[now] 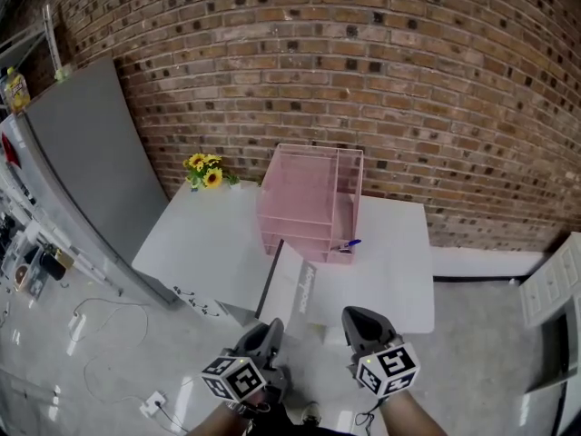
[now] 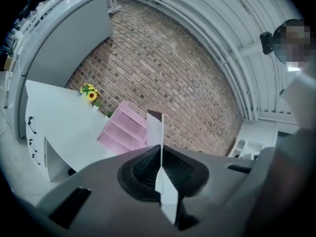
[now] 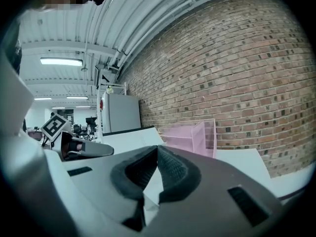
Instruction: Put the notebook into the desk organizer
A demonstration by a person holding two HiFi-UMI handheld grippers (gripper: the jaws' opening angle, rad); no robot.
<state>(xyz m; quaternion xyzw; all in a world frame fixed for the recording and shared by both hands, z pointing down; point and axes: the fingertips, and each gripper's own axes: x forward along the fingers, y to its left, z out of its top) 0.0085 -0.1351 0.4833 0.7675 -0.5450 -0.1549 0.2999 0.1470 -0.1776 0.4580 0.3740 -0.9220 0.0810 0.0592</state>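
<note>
Left hand-held gripper (image 1: 270, 327): closed on the notebook (image 1: 292, 284). In the left gripper view, the pads (image 2: 143, 169) pinch its thin white edge (image 2: 154, 130), which sticks up past the jaw tips.
Right hand-held gripper (image 1: 361, 321): jaws together at the tips in its own view (image 3: 157, 152), with nothing reaching out past them. A white patch shows in the gap lower down, and I cannot tell what it is.
Spacing of the two: side by side at the bottom of the head view, the right one just beside the notebook. The left one's marker cube (image 3: 54, 126) shows in the right gripper view.
Notebook: white, with a dark strip at the top edge. It is held on edge and tilted above the near edge of the bench (image 1: 209, 234), on the near side of the organizer (image 1: 309, 198) and not in it.
Organizer: pink, see-through, with stacked shelves. It stands toward the back of the bench, near the wall (image 1: 363, 62), and also appears in both gripper views (image 2: 123, 127) (image 3: 192, 135).
Pen (image 1: 349, 243): blue, at the organizer's lower front right corner.
Flowers (image 1: 205, 171): yellow, at the back left of the bench, well apart from the notebook.
Wall: red-brown brick, running behind the bench.
</note>
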